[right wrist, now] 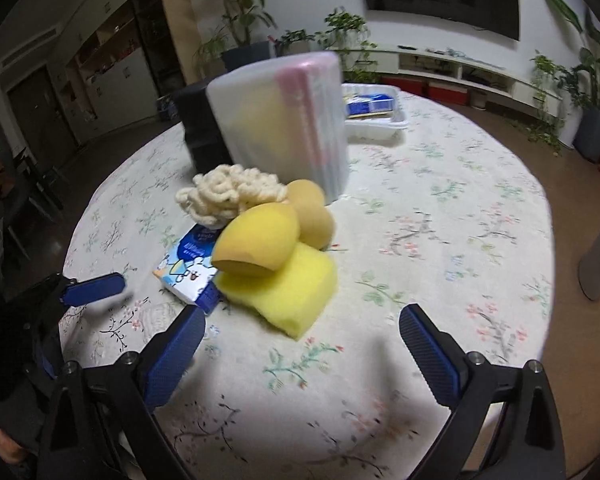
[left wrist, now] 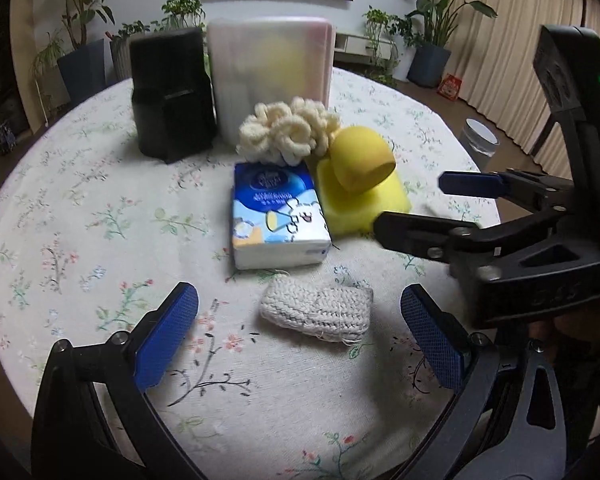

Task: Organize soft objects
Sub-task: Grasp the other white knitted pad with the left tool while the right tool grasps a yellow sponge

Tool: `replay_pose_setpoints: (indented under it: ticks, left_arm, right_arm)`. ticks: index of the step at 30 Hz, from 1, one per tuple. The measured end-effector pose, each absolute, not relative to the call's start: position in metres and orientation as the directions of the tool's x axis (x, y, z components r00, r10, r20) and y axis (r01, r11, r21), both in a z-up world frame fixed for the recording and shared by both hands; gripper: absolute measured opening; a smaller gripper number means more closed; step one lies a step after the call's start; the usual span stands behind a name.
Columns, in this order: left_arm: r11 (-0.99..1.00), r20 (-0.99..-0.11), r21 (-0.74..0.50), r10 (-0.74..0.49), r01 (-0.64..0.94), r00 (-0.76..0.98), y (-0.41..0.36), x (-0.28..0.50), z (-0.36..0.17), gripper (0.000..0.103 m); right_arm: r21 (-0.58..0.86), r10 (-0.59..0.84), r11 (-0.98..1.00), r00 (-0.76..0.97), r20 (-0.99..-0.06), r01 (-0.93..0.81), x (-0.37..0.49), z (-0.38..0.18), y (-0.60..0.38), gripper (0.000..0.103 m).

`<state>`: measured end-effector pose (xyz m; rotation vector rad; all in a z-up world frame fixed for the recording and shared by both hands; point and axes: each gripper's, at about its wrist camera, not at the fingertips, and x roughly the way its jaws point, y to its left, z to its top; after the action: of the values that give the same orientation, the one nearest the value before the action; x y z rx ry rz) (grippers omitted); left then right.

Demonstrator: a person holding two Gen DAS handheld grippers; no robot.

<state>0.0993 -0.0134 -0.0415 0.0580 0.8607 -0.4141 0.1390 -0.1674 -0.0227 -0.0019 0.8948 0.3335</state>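
Floral-cloth worktop [left wrist: 100, 208]: tissue pack [left wrist: 278, 216] print illegible; knitted pad [left wrist: 316, 310] seen lower centre, between spread left gripper [left wrist: 300, 336] pads, untouched.

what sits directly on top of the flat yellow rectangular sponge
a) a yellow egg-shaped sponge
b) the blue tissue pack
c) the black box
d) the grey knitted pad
a: the yellow egg-shaped sponge rests on the flat yellow rectangular sponge; the other things sit on the tablecloth.

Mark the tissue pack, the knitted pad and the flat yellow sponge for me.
tissue pack [left wrist: 278, 216]: left wrist view, middle of its printed top face.
knitted pad [left wrist: 316, 312]: left wrist view, centre of its knitted top.
flat yellow sponge [right wrist: 292, 292]: right wrist view, its bare top surface.
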Motion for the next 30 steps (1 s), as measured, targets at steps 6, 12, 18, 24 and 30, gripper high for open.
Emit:
replay_pose_setpoints:
  ticks: [6,12,18,24,30]
  left_arm:
    - [0.937,-0.761,-0.122,-0.301,0.328,0.575,-0.007,0.106,-0.049,0.102]
    - [0.942,-0.755,-0.102,-0.283,0.320,0.592,-0.006,0.105,-0.051,0.102]
    - [0.943,-0.742,-0.098,-0.282,0.318,0.608,-0.005,0.108,-0.049,0.087]
    - [0.939,-0.738,-0.070,-0.276,0.337,0.616,-0.010,0.106,-0.047,0.066]
    - [0.942,-0.725,-0.127,-0.302,0.310,0.619,0.004,0.108,-0.047,0.052]
  right_arm:
    - [0.144,0.283,0.949,0.560,-0.779,-0.280,0.152,-0.036,-0.163,0.099]
    - [0.131,0.275,0.950,0.554,-0.785,-0.285,0.161,-0.044,-0.157,0.099]
    - [0.089,0.258,0.947,0.569,-0.781,-0.308,0.167,-0.047,-0.145,0.099]
    - [0.072,0.248,0.948,0.579,-0.777,-0.310,0.169,-0.048,-0.142,0.095]
    - [0.030,0.238,0.939,0.583,-0.777,-0.343,0.160,-0.046,-0.138,0.076]
